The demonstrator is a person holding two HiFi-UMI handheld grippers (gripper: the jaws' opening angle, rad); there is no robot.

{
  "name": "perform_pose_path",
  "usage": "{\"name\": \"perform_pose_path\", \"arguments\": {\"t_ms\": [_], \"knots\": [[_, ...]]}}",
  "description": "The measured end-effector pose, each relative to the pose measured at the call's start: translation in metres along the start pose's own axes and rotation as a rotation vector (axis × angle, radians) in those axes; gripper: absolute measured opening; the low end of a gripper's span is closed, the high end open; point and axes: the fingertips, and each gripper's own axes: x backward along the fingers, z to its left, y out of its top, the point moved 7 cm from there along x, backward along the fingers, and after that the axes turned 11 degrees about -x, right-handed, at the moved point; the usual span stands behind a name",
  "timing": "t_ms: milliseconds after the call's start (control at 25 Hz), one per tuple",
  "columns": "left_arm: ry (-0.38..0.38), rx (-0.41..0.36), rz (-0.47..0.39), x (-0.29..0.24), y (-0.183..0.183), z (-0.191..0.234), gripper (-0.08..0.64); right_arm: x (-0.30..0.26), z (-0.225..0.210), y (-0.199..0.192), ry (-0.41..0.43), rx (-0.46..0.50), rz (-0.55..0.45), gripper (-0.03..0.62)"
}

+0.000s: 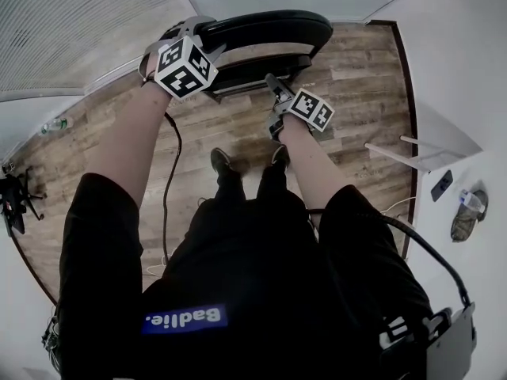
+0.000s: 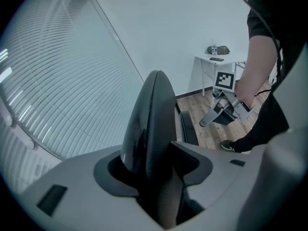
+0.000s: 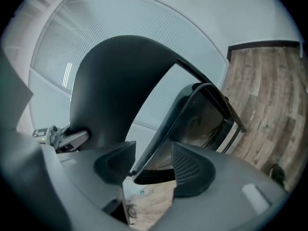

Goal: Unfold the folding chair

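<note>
We are standing over the chair (image 1: 269, 26), which is sitting on the floor (image 1: 356, 77) at 12 o'clock, just past our shoes (image 1: 221, 161), with seat and back lying close together, so it is not yet opened. We are judging this as the start of the opening step.

The left tool (image 2: 155, 165) is clenching the upper edge of the backrest (image 2: 151, 114), steadying the frame. The right tool (image 3: 153, 170) is standing released: its jaws are parted, and the thin rim of the seat (image 3: 207, 117) is running between them without being pressed.

Next, we are thinking the right tool needs to clamp on that rim and swing the seat away from the back while the left tool is holding the backrest firm. The rim is narrow and slanting across the gap, so it could slip out before the grip takes.

Blinds (image 1: 79, 22) are covering the wall at 10 o'clock. A white surface (image 1: 428, 145) is standing at 3 o'clock, with a bottle (image 1: 473, 202) lying beyond it near 4. A cable (image 1: 168, 180) is trailing down at our left, near our feet, and could be snagging if we step back.
</note>
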Motion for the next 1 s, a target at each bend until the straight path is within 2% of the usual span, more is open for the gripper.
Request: {"name": "perform_pose_path", "arguments": {"t_ms": [120,320,440,600,800,920,1000], "knots": [[0.003,-0.002,-0.001,0.0,-0.001,0.0,0.201,-0.012,-0.012,0.004,0.034,-0.115,-0.05,0.232],[0.014,-0.007,-0.001,-0.002,-0.002,0.0,0.206,-0.033,-0.029,0.012,0.073,-0.233,-0.112,0.242],[0.02,-0.01,-0.001,-0.003,-0.002,0.002,0.209,-0.046,-0.034,0.015,0.085,-0.278,-0.134,0.242],[0.022,-0.011,-0.002,-0.003,0.002,0.0,0.209,-0.054,-0.037,0.018,0.075,-0.29,-0.156,0.241],[0.023,-0.012,-0.003,-0.001,0.001,-0.003,0.209,-0.06,-0.039,0.018,0.077,-0.283,-0.187,0.166],[0.023,-0.013,-0.005,0.0,0.0,-0.004,0.209,-0.064,-0.035,0.017,0.119,-0.288,-0.199,0.104],[0.024,-0.015,-0.005,0.001,0.001,-0.005,0.209,-0.062,-0.035,0.016,0.147,-0.292,-0.203,0.1]]}}
